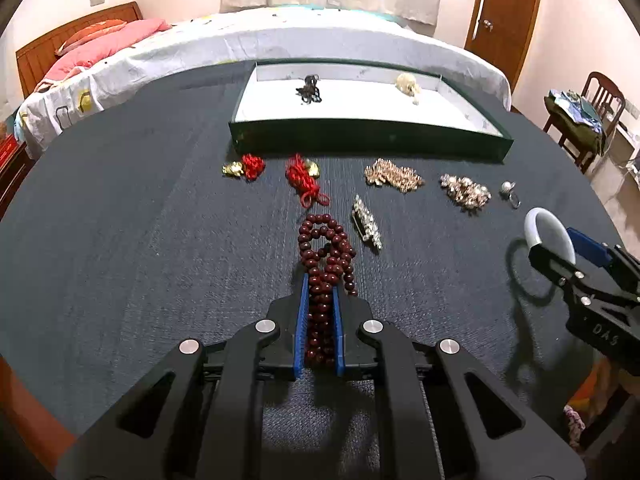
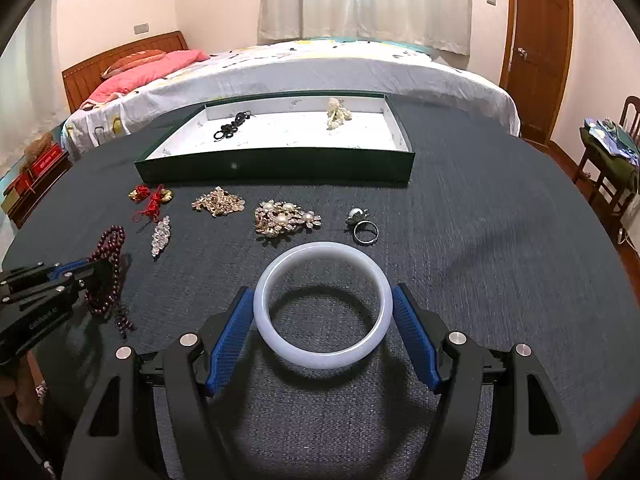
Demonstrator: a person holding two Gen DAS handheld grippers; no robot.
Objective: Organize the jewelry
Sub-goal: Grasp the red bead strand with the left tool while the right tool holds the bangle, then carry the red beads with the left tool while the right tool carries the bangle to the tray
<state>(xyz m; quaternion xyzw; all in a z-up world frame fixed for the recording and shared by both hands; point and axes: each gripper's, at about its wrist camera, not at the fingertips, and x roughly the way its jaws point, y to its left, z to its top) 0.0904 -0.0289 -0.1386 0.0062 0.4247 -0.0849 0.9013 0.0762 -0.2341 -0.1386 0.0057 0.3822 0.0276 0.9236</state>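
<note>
My left gripper is shut on a dark red bead necklace; the beads hang between its blue pads above the dark table mat; it also shows in the right wrist view. My right gripper is shut on a pale white bangle, held flat above the mat, with a shadow under it; the bangle also shows in the left wrist view. A green tray with a white floor stands at the back, holding a black piece and a cream piece.
On the mat before the tray lie two red-and-gold knots, a crystal clip, a gold brooch, a pearl brooch and a pearl ring. A bed stands behind the table, a chair at the right.
</note>
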